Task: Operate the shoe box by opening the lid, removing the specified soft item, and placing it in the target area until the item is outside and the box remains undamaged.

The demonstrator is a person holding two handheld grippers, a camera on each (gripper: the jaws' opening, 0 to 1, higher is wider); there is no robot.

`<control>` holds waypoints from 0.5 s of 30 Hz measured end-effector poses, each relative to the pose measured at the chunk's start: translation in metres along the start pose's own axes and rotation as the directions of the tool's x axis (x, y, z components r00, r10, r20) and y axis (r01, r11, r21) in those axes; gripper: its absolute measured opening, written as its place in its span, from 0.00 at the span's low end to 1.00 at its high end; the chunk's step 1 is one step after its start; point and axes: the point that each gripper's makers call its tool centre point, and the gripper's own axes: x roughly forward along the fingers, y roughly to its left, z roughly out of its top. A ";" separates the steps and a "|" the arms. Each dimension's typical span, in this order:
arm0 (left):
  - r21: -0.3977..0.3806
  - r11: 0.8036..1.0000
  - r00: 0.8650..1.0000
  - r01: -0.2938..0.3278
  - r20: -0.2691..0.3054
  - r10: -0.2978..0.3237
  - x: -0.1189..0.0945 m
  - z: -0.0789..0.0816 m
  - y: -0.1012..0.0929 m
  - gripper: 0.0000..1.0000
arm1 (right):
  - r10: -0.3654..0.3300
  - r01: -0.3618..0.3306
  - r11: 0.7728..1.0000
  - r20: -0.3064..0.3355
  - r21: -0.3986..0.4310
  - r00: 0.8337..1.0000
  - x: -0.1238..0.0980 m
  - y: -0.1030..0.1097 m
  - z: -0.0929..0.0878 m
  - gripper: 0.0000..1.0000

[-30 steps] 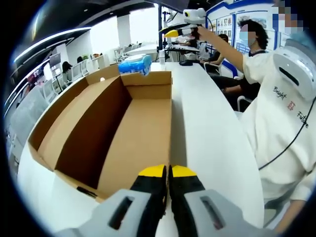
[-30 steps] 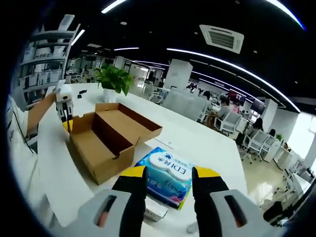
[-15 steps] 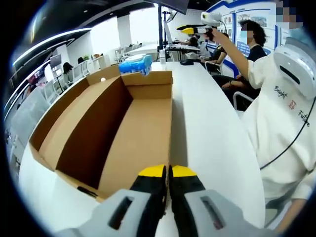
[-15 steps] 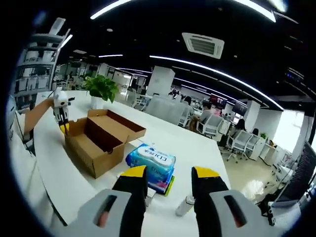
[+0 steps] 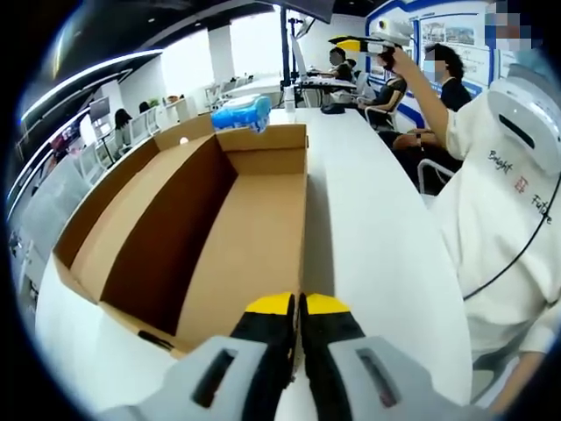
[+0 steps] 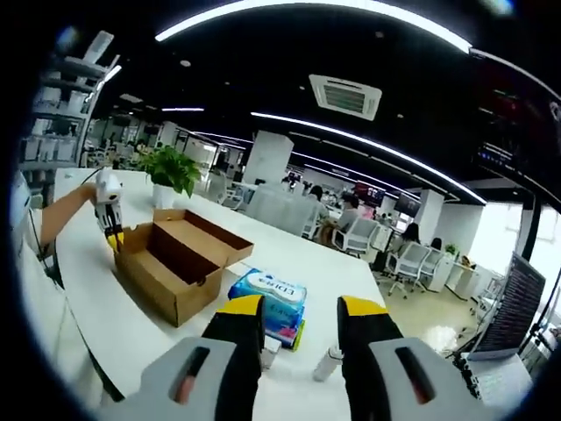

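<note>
**Tissue pack out, box open**

Open-plan office all around, long ceiling light strips, rows of white chairs and desks in the back, with everything sitting on a big white table [image 5: 377, 246].

From the left gripper view, the brown cardboard shoe box [image 5: 202, 228] lies open right in front, lid folded out to the left, and the inside looks bare. The left gripper [image 5: 298, 307], black with yellow tips, has its jaws pressed together with nothing between them, sitting at the near edge of the box. Past the far wall of the box there's the soft blue-and-white plastic tissue pack [image 5: 239, 113], outside the box on the table. Over on the right is a person in a white sweatshirt [image 5: 500, 193], arm raised, holding the right gripper [image 5: 355, 43] up high in the air.

From the right gripper view, the right gripper [image 6: 298, 309] has its yellow-tipped jaws spread well apart and nothing in them. Below, the tissue pack [image 6: 267, 296] rests on the table just beside the box [image 6: 175, 263], looks like it's on top of some flat item I can't make out. A small white bottle [image 6: 327, 363] lies near it. The left gripper [image 6: 111, 219] is at the far corner of the box, and a green potted plant [image 6: 171, 171] stands on the table beyond.
</note>
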 end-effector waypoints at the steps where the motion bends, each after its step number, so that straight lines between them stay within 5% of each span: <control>1: 0.000 1.000 1.000 0.000 0.000 0.000 0.000 0.000 0.000 0.02 | 0.000 0.000 1.000 0.000 0.000 1.000 0.000 0.000 0.000 0.34; 2: 0.000 1.000 1.000 0.000 0.000 0.000 0.000 0.000 0.000 0.02 | 0.000 0.000 1.000 0.000 0.000 1.000 0.000 0.000 0.000 0.34; 3: 0.003 1.000 1.000 -0.002 0.001 0.002 0.000 0.000 0.001 0.02 | 0.063 -0.065 0.997 0.052 0.036 0.997 0.030 0.017 0.012 0.34; 6: 0.003 1.000 1.000 -0.002 0.004 0.002 0.000 0.000 0.001 0.02 | 0.080 -0.082 0.996 0.039 0.035 0.996 0.055 0.027 0.009 0.36; 10: 0.004 1.000 1.000 -0.001 0.010 0.001 -0.001 0.000 0.001 0.02 | 0.112 -0.123 0.985 0.094 0.117 0.989 0.072 0.042 0.016 0.37; 15: 0.004 1.000 1.000 0.004 0.008 -0.004 -0.001 0.000 0.001 0.02 | 0.117 -0.129 0.984 0.096 0.124 0.988 0.088 0.049 0.020 0.40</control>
